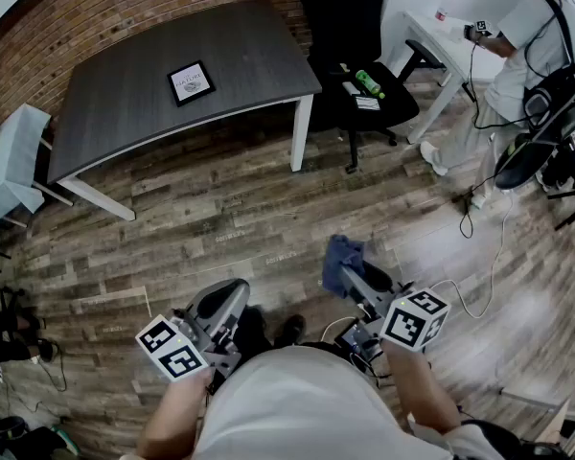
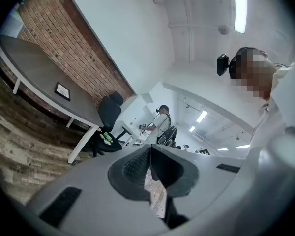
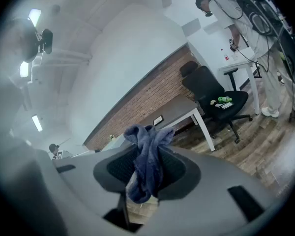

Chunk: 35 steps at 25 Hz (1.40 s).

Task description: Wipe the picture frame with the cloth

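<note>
A small black picture frame (image 1: 191, 82) lies flat on the dark grey table (image 1: 125, 103) at the far side of the room; it also shows in the left gripper view (image 2: 63, 91) and the right gripper view (image 3: 158, 120). My right gripper (image 1: 348, 268) is shut on a bunched blue cloth (image 1: 341, 257), which hangs between the jaws (image 3: 146, 162). My left gripper (image 1: 222, 300) is shut with nothing in it (image 2: 150, 168). Both are held close to my body, well short of the table.
A black office chair (image 1: 350, 46) with a green bottle (image 1: 369, 83) on its seat stands right of the table. A person (image 1: 527, 46) stands at a white desk (image 1: 450, 51) at the far right. Cables (image 1: 479, 257) trail over the wooden floor.
</note>
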Motion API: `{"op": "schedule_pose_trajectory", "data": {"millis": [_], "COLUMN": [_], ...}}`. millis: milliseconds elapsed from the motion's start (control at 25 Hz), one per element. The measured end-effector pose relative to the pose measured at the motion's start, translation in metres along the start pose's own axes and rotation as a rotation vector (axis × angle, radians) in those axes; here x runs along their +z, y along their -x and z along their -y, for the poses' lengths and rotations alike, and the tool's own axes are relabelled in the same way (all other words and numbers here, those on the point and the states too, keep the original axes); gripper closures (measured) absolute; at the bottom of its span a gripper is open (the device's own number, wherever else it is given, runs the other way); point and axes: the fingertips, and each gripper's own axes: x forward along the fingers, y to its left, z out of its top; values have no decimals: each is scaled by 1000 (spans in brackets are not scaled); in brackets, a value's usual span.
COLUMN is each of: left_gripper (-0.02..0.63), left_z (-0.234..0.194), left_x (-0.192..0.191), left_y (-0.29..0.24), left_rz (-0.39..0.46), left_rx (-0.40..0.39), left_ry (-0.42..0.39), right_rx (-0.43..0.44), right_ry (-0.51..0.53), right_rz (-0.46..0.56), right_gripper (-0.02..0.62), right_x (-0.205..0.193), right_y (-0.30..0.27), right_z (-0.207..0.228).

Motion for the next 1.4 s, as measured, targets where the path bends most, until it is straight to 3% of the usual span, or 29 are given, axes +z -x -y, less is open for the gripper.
{"op": "schedule_pose_trajectory", "data": {"millis": [680,1000,1400], "left_gripper": [591,591,591], "left_z": [-19,-51,-136], "left_x": [6,4,73], "left_y": [-12,-27,-65], "left_rz": [-3,-25,-81], "left_rx": [18,38,3], "left_ry": [5,52,24], "right_rx": [29,11,-132], "right_ry": [33,132,132], "right_rz": [-44,-116,-140], "right_gripper": [468,468,468], "right_x": [4,4,43], "right_y": [-23,-56,-144], "right_z": [3,13,33]}}
